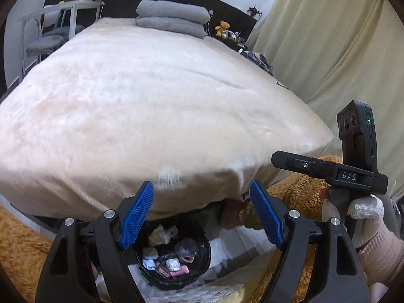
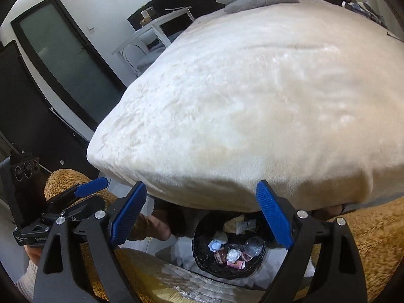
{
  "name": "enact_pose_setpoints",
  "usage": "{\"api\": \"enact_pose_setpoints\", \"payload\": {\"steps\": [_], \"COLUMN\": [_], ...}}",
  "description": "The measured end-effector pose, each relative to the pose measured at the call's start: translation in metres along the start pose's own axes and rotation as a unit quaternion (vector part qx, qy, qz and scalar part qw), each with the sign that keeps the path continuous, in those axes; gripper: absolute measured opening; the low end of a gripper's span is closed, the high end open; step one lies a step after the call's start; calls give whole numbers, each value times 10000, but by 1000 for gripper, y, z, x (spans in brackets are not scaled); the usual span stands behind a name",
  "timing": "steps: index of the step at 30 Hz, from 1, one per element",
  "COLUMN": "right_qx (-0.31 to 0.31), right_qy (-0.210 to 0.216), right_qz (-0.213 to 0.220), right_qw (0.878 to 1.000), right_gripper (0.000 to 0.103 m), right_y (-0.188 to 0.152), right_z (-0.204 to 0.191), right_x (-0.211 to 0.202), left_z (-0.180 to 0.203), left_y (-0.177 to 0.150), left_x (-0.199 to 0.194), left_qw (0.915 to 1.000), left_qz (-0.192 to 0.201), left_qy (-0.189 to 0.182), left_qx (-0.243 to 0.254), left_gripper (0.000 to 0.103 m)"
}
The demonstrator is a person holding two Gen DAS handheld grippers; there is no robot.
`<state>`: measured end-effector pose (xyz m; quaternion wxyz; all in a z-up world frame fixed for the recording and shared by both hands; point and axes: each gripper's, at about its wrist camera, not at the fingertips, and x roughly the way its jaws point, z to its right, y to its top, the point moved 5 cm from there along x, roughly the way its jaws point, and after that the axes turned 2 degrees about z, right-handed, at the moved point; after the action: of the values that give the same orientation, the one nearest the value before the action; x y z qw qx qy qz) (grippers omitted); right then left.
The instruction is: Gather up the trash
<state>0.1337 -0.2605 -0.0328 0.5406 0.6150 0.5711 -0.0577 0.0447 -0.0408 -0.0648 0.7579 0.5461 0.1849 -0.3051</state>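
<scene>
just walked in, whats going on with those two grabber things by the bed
A person holds a gripper in each hand. The left gripper and right gripper are both open and empty, above a black bin on the floor at the foot of the bed. Crumpled wrappers already lie inside the bin.

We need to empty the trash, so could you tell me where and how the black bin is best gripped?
I would take the black bin by its rim, coming straight down from above with one finger inside and one outside. It stands upright and open-topped at the foot of the bed; the near rim looks clearer than the far one.
</scene>
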Motion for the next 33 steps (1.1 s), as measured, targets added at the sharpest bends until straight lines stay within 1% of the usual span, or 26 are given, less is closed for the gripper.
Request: {"api": "enact_pose_setpoints", "payload": {"steps": [5,8,12,18,24,25,27,29,31,32,33], "right_qx": [-396,-671,-954,-1082,-1072,-1076,-1073,-1098,-1099,-1068,-1020], "right_qy": [-65,-191,-305,-453,-654,-704,-774,-810,-848,-837,-768], "right_qz": [558,866,1180,1399,1558,1601,1684,1729,1776,1793,1798], "right_qw": [9976,9938,9879,9832,9798,9787,9768,9755,9743,9744,9754], "right_gripper": [88,88,88,88,88,89,89,89,89,100,99], "right_y": [38,59,82,102,116,119,124,129,132,133,134], "right_z": [-10,-17,-21,-15,-2,0,3,6,9,11,12], "right_x": [-32,-49,-64,-69,-74,-75,-78,-79,-78,-77,-75], "left_z": [-4,-7,-4,-3,-12,-12,-13,-14,-15,-16,-16], "left_y": [40,65,91,113,122,124,127,131,133,134,134], "left_x": [-22,-35,-49,-49,-36,-35,-34,-35,-36,-36,-36], "left_qw": [9989,9974,9939,9906,9902,9894,9877,9861,9846,9841,9837], "left_qz": [399,619,882,969,980,1003,1086,1208,1318,1353,1385], "left_qy": [124,256,345,411,476,532,599,630,675,693,697], "left_qx": [195,275,571,868,870,904,955,954,927,917,909], "left_gripper": [77,77,77,77,77,79,92,97,97,97,97]}}
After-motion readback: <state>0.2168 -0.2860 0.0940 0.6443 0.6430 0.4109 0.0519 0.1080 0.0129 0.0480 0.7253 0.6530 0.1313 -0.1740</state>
